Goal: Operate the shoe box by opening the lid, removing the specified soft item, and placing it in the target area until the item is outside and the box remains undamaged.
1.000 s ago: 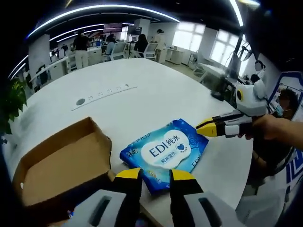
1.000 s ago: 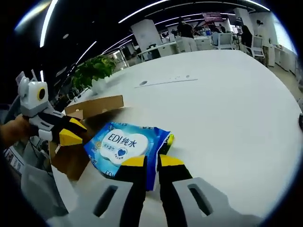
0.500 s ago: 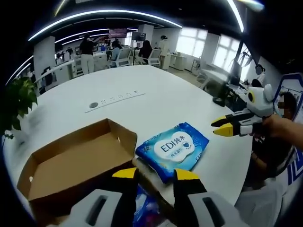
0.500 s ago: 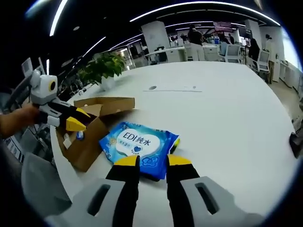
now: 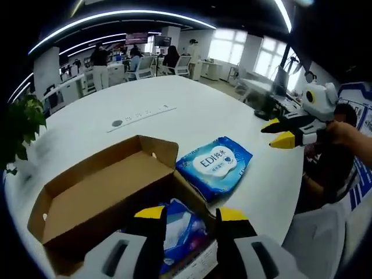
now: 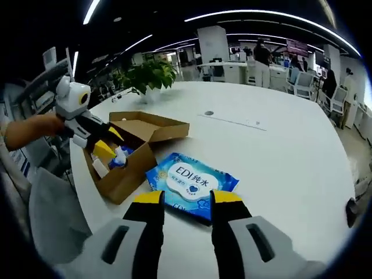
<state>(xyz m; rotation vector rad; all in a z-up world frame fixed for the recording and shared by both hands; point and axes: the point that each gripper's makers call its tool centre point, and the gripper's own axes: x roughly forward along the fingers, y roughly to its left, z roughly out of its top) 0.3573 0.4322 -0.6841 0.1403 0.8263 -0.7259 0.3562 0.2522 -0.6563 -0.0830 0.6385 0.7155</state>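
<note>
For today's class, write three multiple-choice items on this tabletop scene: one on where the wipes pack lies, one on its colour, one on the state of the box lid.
1. Where does the blue wet-wipes pack lie?
A. inside the box
B. on the white table beside the box
C. held in a hand-held gripper

2. What colour is its central label?
A. white
B. red
C. green

3. How is the brown cardboard shoe box?
A. taped shut
B. crushed flat
C. lid open

Answers: 1 B, the pack rests flat on the tabletop outside the box. 2 A, a white patch carries blue lettering. 3 C, the flap is folded back and the inside shows.
</note>
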